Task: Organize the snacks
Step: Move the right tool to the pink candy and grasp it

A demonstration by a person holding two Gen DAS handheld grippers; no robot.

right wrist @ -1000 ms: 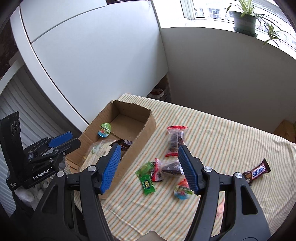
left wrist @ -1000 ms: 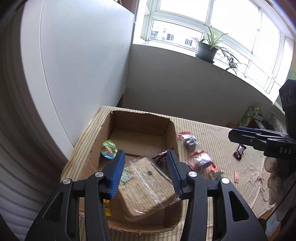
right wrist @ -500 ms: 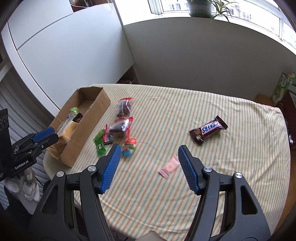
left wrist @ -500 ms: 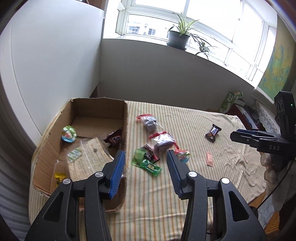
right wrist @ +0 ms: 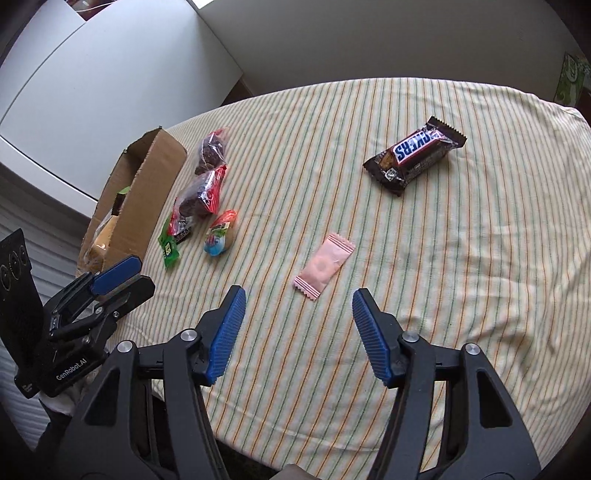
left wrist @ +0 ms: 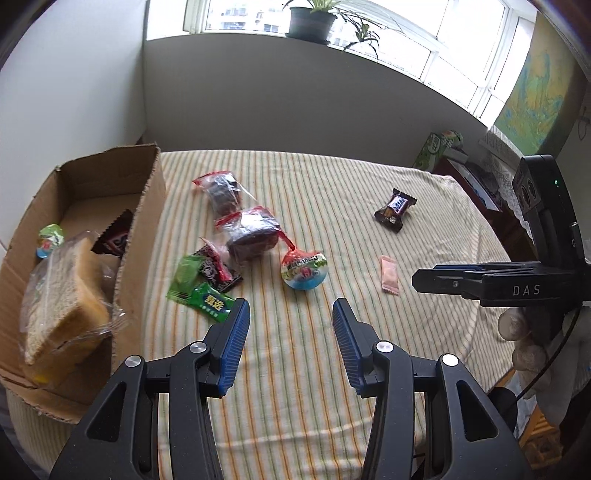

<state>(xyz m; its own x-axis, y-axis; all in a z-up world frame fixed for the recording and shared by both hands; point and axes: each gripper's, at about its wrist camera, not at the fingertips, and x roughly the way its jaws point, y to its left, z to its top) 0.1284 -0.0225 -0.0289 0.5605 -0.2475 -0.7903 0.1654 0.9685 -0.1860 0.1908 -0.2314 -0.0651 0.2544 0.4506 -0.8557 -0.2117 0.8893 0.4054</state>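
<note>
A cardboard box [left wrist: 144, 236] stands at the table's left and holds a bagged bread slice [left wrist: 62, 295], a jelly cup and a dark wrapper. On the striped cloth lie two red-sealed brownie bags [left wrist: 251, 232], a green candy [left wrist: 201, 295], a round jelly cup [left wrist: 304, 269], a pink sachet [right wrist: 323, 266] and a Snickers bar [right wrist: 415, 155]. My left gripper [left wrist: 290, 332] is open and empty above the cloth, just short of the jelly cup. My right gripper [right wrist: 297, 325] is open and empty, just short of the pink sachet.
The table's near edge lies just below both grippers. A white cabinet [right wrist: 110, 74] stands behind the box. A green carton [left wrist: 436, 147] sits beyond the far right corner. A potted plant [left wrist: 310, 22] is on the window sill.
My left gripper has let go of the bread slice into the box and swung right over the loose snacks. My right gripper has moved right and down toward the pink sachet.
</note>
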